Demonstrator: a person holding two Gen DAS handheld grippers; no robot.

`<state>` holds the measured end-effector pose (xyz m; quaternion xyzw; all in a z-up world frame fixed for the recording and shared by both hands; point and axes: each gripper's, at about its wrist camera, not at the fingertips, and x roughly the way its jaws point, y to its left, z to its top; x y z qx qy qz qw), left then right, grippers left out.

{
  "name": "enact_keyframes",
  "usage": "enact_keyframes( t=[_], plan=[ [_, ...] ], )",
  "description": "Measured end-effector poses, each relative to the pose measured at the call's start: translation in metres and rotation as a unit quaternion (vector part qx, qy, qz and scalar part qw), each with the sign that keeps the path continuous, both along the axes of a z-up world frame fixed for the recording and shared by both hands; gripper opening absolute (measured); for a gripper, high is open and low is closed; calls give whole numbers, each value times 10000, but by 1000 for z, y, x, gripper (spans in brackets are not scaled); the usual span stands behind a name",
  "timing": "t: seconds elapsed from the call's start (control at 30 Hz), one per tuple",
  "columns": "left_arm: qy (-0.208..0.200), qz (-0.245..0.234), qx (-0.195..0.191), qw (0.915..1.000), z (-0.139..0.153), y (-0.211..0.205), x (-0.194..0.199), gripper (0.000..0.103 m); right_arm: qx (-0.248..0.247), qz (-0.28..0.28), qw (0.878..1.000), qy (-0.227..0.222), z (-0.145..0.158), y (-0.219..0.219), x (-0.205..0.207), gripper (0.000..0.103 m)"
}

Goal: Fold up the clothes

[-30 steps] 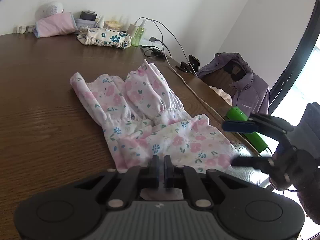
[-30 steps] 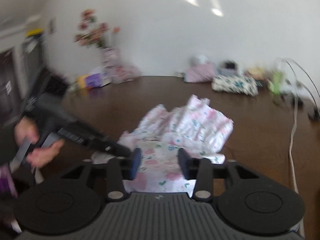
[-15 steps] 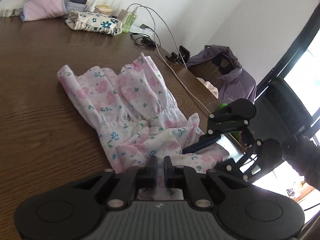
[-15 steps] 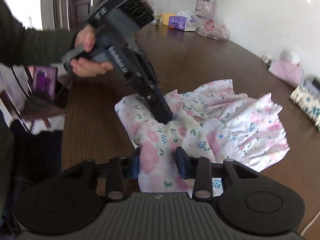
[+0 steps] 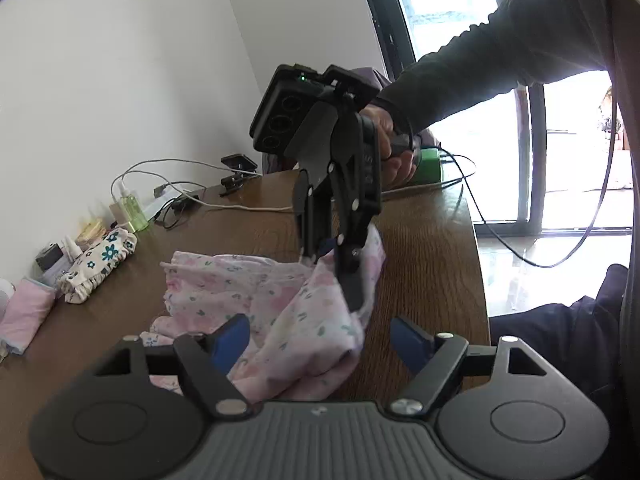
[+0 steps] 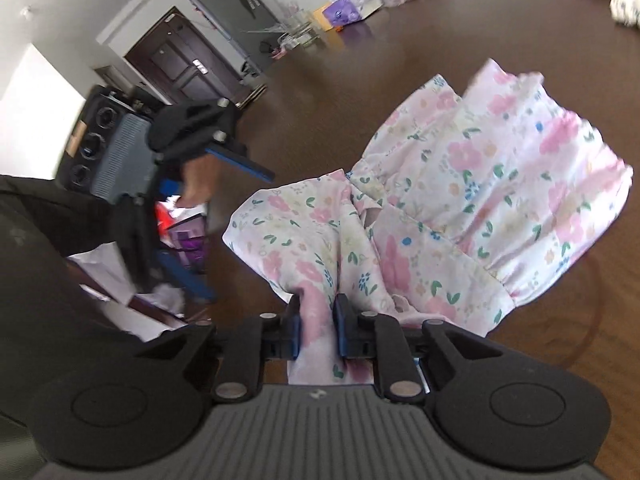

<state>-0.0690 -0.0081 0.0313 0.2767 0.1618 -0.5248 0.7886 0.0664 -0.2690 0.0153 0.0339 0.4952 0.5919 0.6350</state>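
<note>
A pink floral garment (image 6: 460,200) lies on the brown wooden table (image 6: 340,92). My right gripper (image 6: 317,322) is shut on a bunched corner of it at the near edge and lifts that part. In the left wrist view the right gripper (image 5: 340,264) hangs over the garment (image 5: 280,312), pinching the cloth. My left gripper (image 5: 320,340) is open, its blue pads either side of the cloth, holding nothing. It shows at the left of the right wrist view (image 6: 224,224), off the table edge.
Along the wall stand a floral pouch (image 5: 100,264), a pink folded cloth (image 5: 24,316), a green bottle (image 5: 134,216) and cables (image 5: 192,200). The table's corner edge (image 5: 476,248) is near the grippers. A purple box (image 6: 344,10) and flowers sit at the far side.
My left gripper has let go of the garment and opened, swinging off to the side. My right gripper has closed on the garment's corner and lifted it.
</note>
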Motion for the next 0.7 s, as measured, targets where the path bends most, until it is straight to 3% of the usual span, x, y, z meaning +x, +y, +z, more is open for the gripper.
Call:
enact_keyframes(
  t=[0.1,0.17,0.27,0.33,0.37,0.4,0.47,0.5,0.6,0.7],
  plan=[
    [497,-31,-30,9988,-5,5,8,49,267,73,9978,606,-5,-6,-5,15],
    [941,-108,-161,9954,-6,9,13,43,441,63,9944,953,-7,-11,-11,14],
    [1771,-83,-380,9834,-11,14,27,24,620,-76,9908,1205,-6,-22,-26,15],
    [2399,87,-650,9686,-13,20,41,21,601,-508,9935,822,5,-32,-41,20],
    [2710,143,-807,9591,-14,24,47,20,589,-739,9936,611,11,-37,-48,33],
    [2984,188,-950,9495,-14,28,52,20,578,-969,9928,398,17,-42,-55,60],
    [3427,223,-1202,9315,-12,37,61,19,809,-1226,9875,-571,37,-58,-92,90],
    [3600,203,-1283,9239,-11,40,65,19,898,-1327,9801,-1170,43,-63,-110,98],
    [4073,139,-1489,9010,-6,48,74,19,714,-1291,9530,-2647,42,-58,-154,99],
    [4356,42,-1529,8871,-1,50,77,19,541,-1309,9373,-3185,27,-50,-167,89]
  ],
)
